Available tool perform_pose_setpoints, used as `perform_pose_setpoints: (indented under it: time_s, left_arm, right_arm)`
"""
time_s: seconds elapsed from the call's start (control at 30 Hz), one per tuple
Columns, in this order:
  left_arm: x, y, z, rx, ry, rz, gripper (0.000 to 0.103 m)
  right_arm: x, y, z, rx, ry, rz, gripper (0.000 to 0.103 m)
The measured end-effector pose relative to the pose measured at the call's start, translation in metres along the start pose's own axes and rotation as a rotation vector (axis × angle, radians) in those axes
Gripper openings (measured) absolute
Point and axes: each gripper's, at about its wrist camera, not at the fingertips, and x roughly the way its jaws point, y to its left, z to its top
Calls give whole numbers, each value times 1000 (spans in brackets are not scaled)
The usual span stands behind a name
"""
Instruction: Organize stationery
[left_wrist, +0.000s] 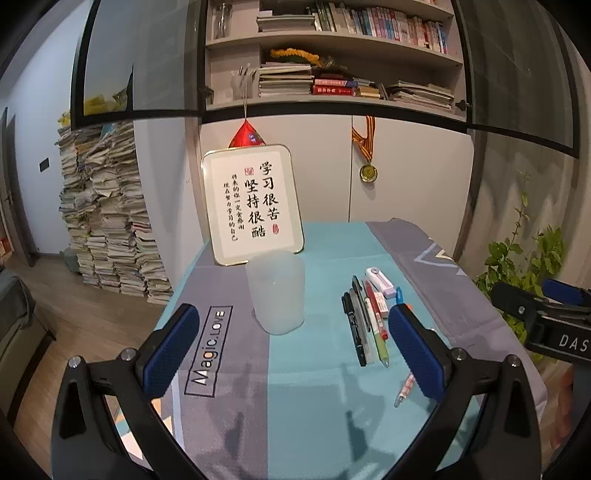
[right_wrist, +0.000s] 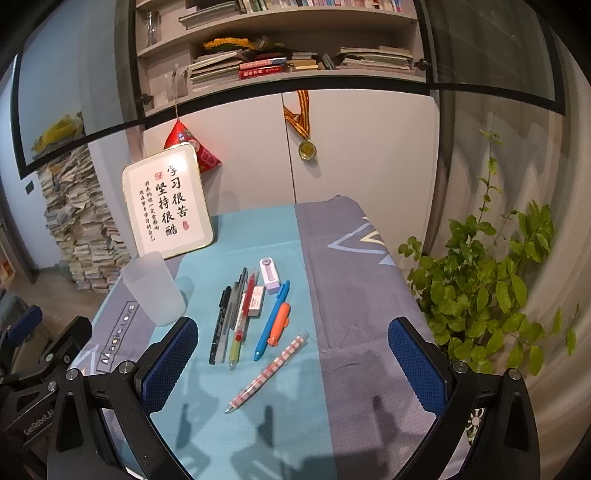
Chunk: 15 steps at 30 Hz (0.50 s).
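- Right wrist view, nearest: right gripper (right_wrist: 291, 363), its blue-padded fingers (right_wrist: 170, 363) spread wide apart with nothing between them, held above the tablecloth (right_wrist: 369, 295).
- Just beyond the fingertips: a pink-and-white checked pen (right_wrist: 266, 372) lying diagonally on the teal panel of the cloth, apart from the other stationery.
- Farther on: a blue pen (right_wrist: 272, 320) with an orange marker-like item (right_wrist: 279, 323) touching its right side.
- To their left: a tight row of pens lying side by side, including a black marker (right_wrist: 219, 325), a grey pen (right_wrist: 231, 317), a yellow-green pen (right_wrist: 236, 343) and a red pen (right_wrist: 248, 295).
- Behind the row: a white eraser (right_wrist: 256, 301) in a printed sleeve, and a white-and-lilac correction tape (right_wrist: 270, 276) at the far end of the group.
- Left of the stationery: a frosted translucent cup (right_wrist: 153, 288) standing upright on the cloth, near the row of pens but not touching it.
- Left wrist view: left gripper (left_wrist: 293, 356), fingers likewise wide apart and holding nothing; the cup (left_wrist: 276, 291) stands ahead between the fingertips' lines, and the pen row (left_wrist: 364, 325) lies toward the right finger.
- Right edge of the left wrist view: part of the other gripper's black body; its fingers are not visible there.
- Back of the table: a framed calligraphy board (right_wrist: 168, 206) leaning upright behind the cup.
- Behind it: a red hanging ornament (right_wrist: 192, 142) and a gold medal (right_wrist: 307, 149) on a striped ribbon, against white cabinet doors.
- Farthest: a bookshelf (right_wrist: 280, 62), a tall stack of papers (right_wrist: 79, 229) on the floor at left, and a green potted plant (right_wrist: 487, 280) at right.
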Motion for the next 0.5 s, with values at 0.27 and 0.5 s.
perform_pose_setpoints:
  time_s: [0.27,0.5]
  left_arm:
    - [4,2,2,-26,-4,-18,102]
    - [5,-1,1,-7,2,-41,101]
  right_arm:
    - [1,-2,3,6,3,-2,103]
    - [5,-4,5,15,4,-12,103]
